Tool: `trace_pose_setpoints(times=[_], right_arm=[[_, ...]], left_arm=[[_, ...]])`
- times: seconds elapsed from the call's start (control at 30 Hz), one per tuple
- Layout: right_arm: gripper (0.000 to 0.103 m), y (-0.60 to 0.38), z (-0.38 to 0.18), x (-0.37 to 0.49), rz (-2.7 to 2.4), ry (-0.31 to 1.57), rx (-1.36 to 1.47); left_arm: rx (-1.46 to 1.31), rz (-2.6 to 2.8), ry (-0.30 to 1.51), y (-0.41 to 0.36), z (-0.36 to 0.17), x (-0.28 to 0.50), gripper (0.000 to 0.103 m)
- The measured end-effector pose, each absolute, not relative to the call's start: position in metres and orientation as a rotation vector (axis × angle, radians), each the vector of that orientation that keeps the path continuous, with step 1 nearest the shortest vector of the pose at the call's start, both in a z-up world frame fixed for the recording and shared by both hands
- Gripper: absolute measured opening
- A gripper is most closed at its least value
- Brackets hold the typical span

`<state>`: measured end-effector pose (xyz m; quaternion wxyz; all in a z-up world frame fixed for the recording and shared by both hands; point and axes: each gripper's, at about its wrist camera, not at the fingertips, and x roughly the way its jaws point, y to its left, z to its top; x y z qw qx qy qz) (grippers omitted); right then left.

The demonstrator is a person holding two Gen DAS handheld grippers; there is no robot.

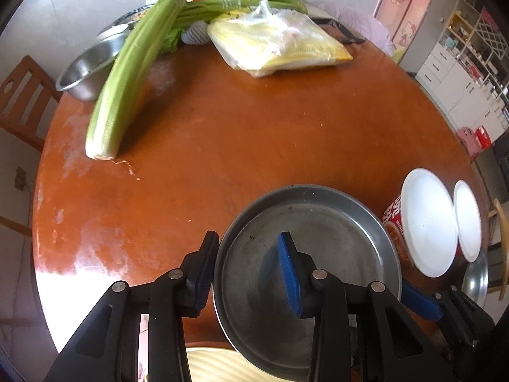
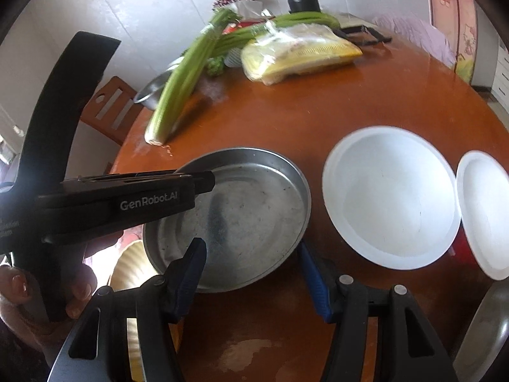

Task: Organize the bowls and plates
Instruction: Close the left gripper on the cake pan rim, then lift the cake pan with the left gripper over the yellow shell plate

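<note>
My left gripper (image 1: 248,273) wide open, straddling 9 o'clock rim of round shallow steel pan (image 1: 318,222); nothing clamped. My right gripper (image 2: 254,280) open at pan's 6 o'clock rim, empty. Pan at near table edge. Judgement: thin, stiff, light, slick; pinch rim squarely. White plate (image 2: 391,197) at 3 o'clock: probably fragile.

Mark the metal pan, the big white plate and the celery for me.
metal pan (image 2: 254,203), right wrist view, bare bottom.
big white plate (image 2: 391,197), right wrist view, centre.
celery (image 1: 127,73), left wrist view, mid-stalk.
</note>
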<state>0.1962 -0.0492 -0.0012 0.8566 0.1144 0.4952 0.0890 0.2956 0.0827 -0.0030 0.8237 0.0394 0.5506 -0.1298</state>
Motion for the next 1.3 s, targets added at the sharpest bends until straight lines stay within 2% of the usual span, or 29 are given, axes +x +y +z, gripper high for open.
trace_pose_setpoints(times=[0.67, 1.03, 1.3], right_arm=[[0.060, -0.035, 0.063, 0.154, 0.305, 0.870, 0.177], [0.060, -0.004, 0.081, 0.120, 0.388, 0.828, 0.106], [0.060, 0.022, 0.068, 0.114, 0.436, 0.856, 0.048]], left_arm=[[-0.002, -0.233, 1.030, 0.120, 0.066, 0.234, 0.039], [-0.047, -0.165, 0.987, 0.157, 0.078, 0.186, 0.039], [-0.109, -0.090, 0.968, 0.186, 0.063, 0.167, 0.039]])
